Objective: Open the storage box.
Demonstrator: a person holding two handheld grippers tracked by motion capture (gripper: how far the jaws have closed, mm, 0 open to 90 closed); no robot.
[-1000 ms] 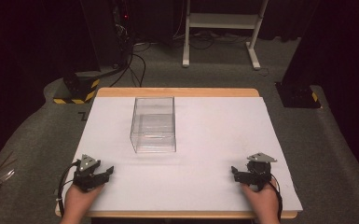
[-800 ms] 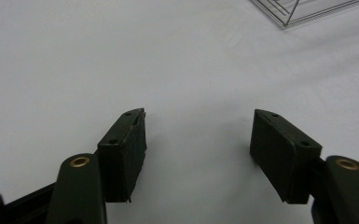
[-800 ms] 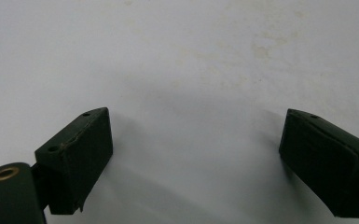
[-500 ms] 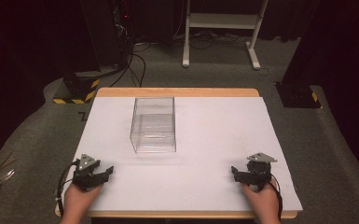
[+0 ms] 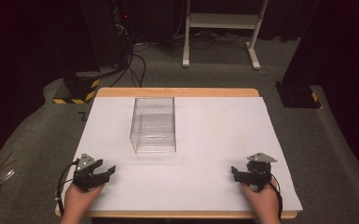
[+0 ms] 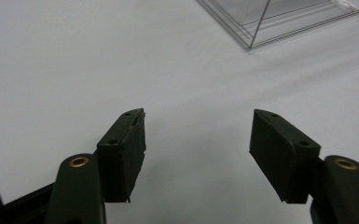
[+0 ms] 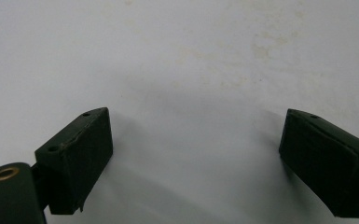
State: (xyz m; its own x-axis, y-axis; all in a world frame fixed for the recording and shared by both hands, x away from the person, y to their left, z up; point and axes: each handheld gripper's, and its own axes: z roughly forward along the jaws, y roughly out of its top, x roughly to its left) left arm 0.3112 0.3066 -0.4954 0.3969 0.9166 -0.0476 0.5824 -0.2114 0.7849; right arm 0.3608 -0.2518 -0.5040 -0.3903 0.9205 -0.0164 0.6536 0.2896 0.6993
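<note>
A clear plastic box (image 5: 153, 123) stands empty on the white table sheet (image 5: 205, 135), left of centre; one of its corners (image 6: 279, 21) appears at the top of the left gripper view. My left gripper (image 5: 106, 171) rests near the front left edge, open, with nothing between its pads (image 6: 126, 149). Near the front right edge my right gripper (image 5: 235, 173) is also open over bare sheet, its pads (image 7: 81, 154) wide apart. Both grippers sit well short of the box.
The sheet covers a wooden tabletop (image 5: 177, 92) on grey carpet. A white frame (image 5: 221, 28) and cables stand behind the table, and a yellow-black striped base (image 5: 77, 91) lies at the back left. A dark stand base (image 5: 298, 95) sits at the right.
</note>
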